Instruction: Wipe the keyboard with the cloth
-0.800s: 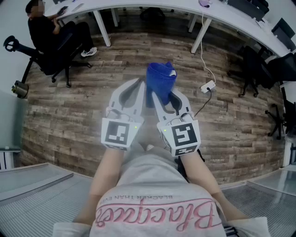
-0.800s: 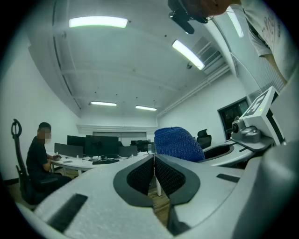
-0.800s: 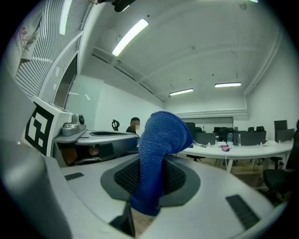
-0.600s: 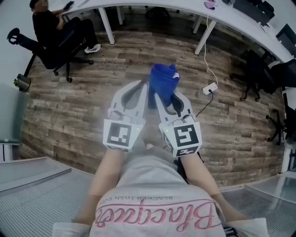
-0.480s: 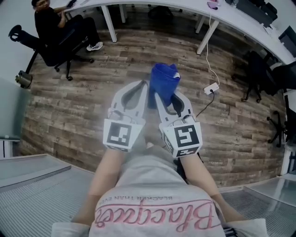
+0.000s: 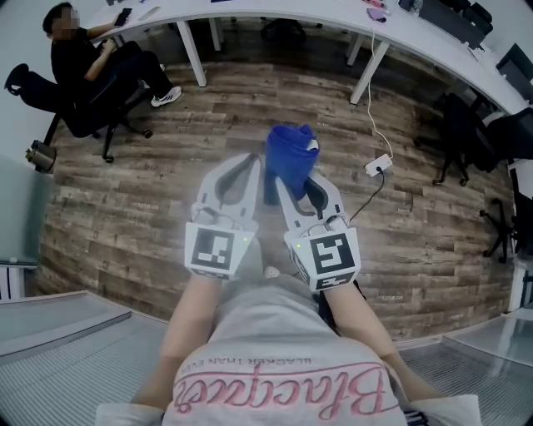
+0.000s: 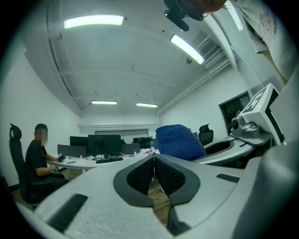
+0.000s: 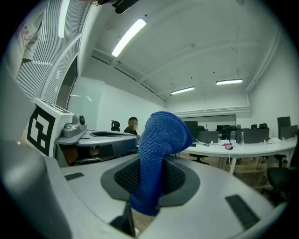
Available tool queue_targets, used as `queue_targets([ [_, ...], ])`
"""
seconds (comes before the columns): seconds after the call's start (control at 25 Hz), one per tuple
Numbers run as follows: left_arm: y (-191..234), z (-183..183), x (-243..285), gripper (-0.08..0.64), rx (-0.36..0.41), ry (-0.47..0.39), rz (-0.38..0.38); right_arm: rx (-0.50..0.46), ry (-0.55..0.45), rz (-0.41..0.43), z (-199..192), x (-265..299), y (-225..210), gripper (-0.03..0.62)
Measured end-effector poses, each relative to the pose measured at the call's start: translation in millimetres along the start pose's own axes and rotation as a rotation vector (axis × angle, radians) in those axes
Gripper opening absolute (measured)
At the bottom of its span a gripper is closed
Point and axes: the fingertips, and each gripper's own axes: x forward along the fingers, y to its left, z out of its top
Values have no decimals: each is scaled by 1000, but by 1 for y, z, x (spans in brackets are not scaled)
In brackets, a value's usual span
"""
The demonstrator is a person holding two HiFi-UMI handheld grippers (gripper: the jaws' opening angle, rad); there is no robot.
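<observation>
cloth (image 8: 156, 158), blue and nubbly, is sitting bunched between the jaws of the right gripper (image 8: 148, 186). the jaws are pinching its lower part, and its rounded top is rising above them. its loose bottom end is hanging in front of the pads and hiding the line where they meet.

the left gripper (image 7: 153, 163) is holding nothing, its jaws pressed together with no gap showing. the cloth is peeking over its right jaw at about 1 o'clock in that view.

in the head view both grippers are lying side by side at the centre, pointing toward 12 o'clock above the wooden floor (image 6: 166, 175). the cloth is covering the right gripper's tips there.

a seated person (image 6: 79, 54) is leaning on an office chair (image 6: 50, 104) at 10 o'clock. a white desk (image 6: 283, 12) is curving along 12 o'clock, its top cut off by the frame edge. the things on it are too small to tell apart.

a white plug block (image 6: 376, 165) is lying on the floor at 2 o'clock, with a cable (image 6: 366, 91) running up toward the desk. dark chairs (image 6: 454, 133) at 3 o'clock are blurring into shadow.
</observation>
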Motion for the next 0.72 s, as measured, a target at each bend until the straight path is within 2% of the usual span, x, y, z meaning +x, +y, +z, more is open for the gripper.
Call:
queue_targets([
  [0.36, 52, -9, 40, 8, 2, -22, -15, -32, 3, -24, 8, 58, -15, 92],
  [0.6, 109, -14, 73, 8, 23, -37, -12, -54, 5, -25, 18, 121, -23, 92],
  [0.72, 140, -17, 89, 8, 6, -42, -6, -60, 7, -24, 23, 157, -25, 92],
])
